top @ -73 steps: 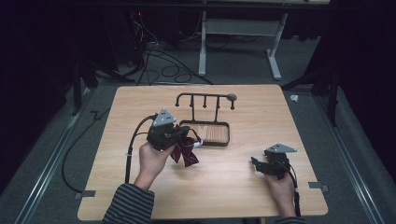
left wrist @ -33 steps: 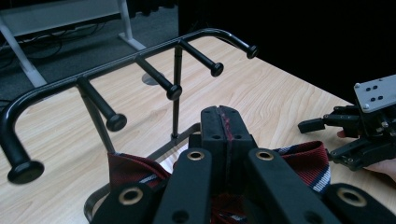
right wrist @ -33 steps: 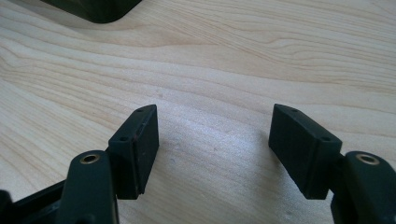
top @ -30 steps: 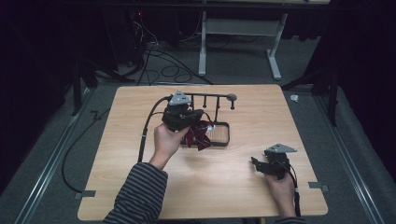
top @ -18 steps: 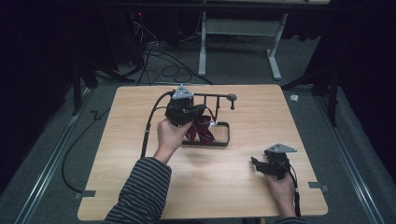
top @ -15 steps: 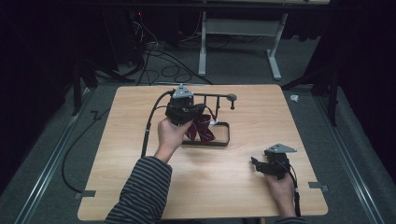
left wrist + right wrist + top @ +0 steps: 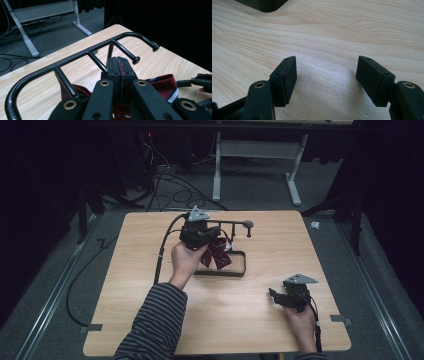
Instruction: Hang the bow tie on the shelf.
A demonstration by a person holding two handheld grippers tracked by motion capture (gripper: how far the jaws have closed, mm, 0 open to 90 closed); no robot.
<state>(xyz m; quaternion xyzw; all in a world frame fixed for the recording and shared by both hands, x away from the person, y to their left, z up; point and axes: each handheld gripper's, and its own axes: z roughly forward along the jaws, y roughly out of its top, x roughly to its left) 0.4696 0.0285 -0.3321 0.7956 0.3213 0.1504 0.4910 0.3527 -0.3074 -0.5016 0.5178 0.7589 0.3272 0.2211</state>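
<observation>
left gripper [image 7: 200, 234] is what i'm holding up at the black rack [image 7: 82, 53], jaws pinched together on the dark red striped tie [image 7: 217, 254], which hangs over the rack's base. right gripper [image 7: 325, 81] rests low over the table [image 7: 150, 270], jaws spread wide.

Left tongs [image 7: 212, 239] gripping maroon bow [image 7: 218, 254] at black rack [image 7: 227, 247].
</observation>
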